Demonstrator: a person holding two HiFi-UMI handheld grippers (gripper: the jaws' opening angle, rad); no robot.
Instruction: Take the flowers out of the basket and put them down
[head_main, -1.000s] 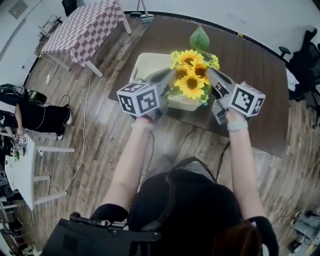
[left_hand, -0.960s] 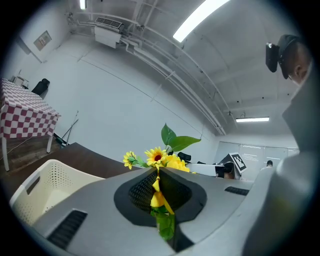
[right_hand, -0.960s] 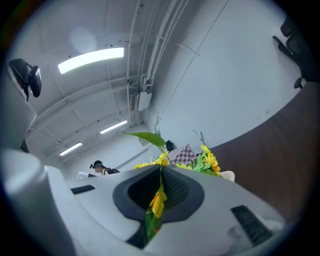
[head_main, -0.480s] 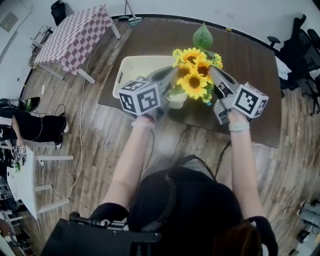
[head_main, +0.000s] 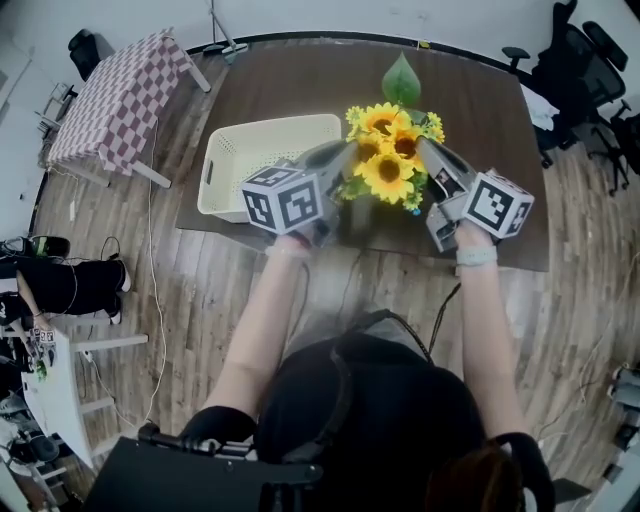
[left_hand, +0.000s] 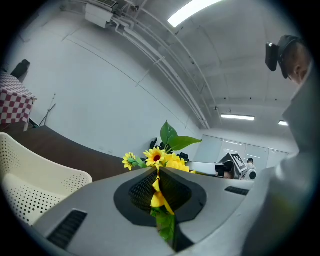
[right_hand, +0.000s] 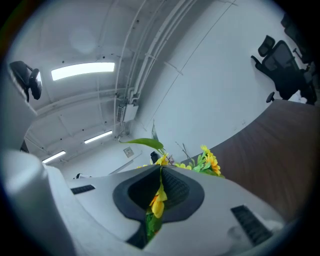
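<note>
In the head view, the sunflower bunch (head_main: 388, 150) hangs between the two grippers. It is clear of the cream perforated basket (head_main: 270, 124) and to that basket's right, above the bare brown table (head_main: 490, 110). The left gripper (head_main: 340, 160) comes in from the bunch's left and the right gripper (head_main: 428, 155) from its right, so each hand is equally near. The blooms face up with one large green leaf (head_main: 401, 82) on top, which suggests the stems run roughly upright. The base of the bunch is hidden behind the grippers. The coming put-down therefore looks like a straight lowering onto the table below. The basket stands on the table's left part, and its visible inside holds nothing.

In the left gripper view, the jaws are pressed together on a yellow petal and a green leaf from the bunch. More blooms (left_hand: 156, 157) rise just beyond the tips. The basket's wall (left_hand: 35, 185) sits off to the left, apart from the flowers.

In the right gripper view, the jaws are likewise clamped on a yellow petal with green below it. Small blooms (right_hand: 209, 161) show past the tips, and the table top (right_hand: 285, 145) stretches away on the right.
</note>
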